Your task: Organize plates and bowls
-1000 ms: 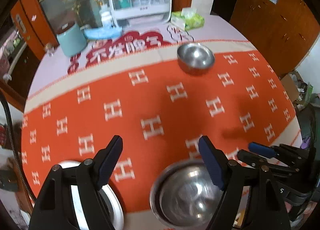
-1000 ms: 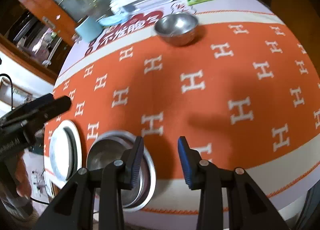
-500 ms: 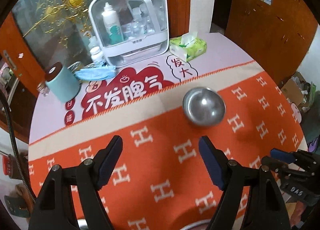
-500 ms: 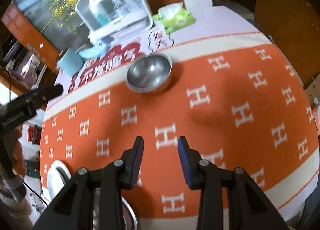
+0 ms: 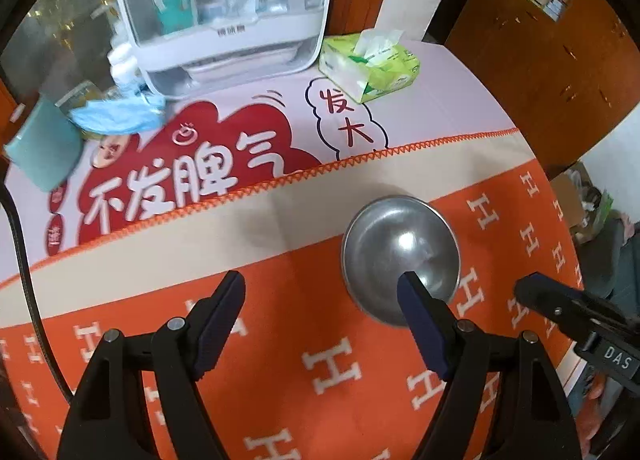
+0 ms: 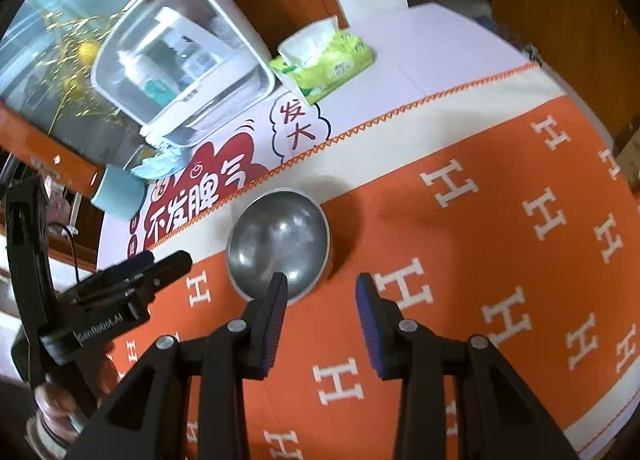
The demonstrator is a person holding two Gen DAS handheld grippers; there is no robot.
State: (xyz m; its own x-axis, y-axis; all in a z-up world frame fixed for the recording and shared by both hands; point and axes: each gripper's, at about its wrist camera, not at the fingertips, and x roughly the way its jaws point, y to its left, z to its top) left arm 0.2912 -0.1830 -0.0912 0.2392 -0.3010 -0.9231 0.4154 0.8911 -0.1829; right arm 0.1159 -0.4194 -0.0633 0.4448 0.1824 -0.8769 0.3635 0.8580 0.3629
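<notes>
Currently, your work surface is a round table covered by an orange blanket (image 5: 280, 360) with white H marks, its cream border running across the middle of both views. At 12 o'clock on the table stands a white storage case (image 5: 224, 12) with bottles inside, and a green tissue pack (image 5: 372, 64) lies at 1 o'clock beside it. The steel bowl (image 5: 400, 256) sits upright and alone on the blanket, straddling the cream border, at 2 o'clock from the left gripper (image 5: 322, 324) and at 11 o'clock from the right gripper (image 6: 322, 324). Both claws are spread apart and carry nothing; the left one gapes wider. In each view one fingertip overlaps the bowl's near rim, but contact cannot be confirmed. Expect these hazards: the polished, rounded wall is likely to slip from the pads if you pinch it low instead of across the rim, and a push on the near edge could tip or slide the bowl over the soft cloth. Both grippers converge on the same bowl, so they may collide. The bowl is empty, thin-rimmed and mirror-bright with glare spots inside.
</notes>
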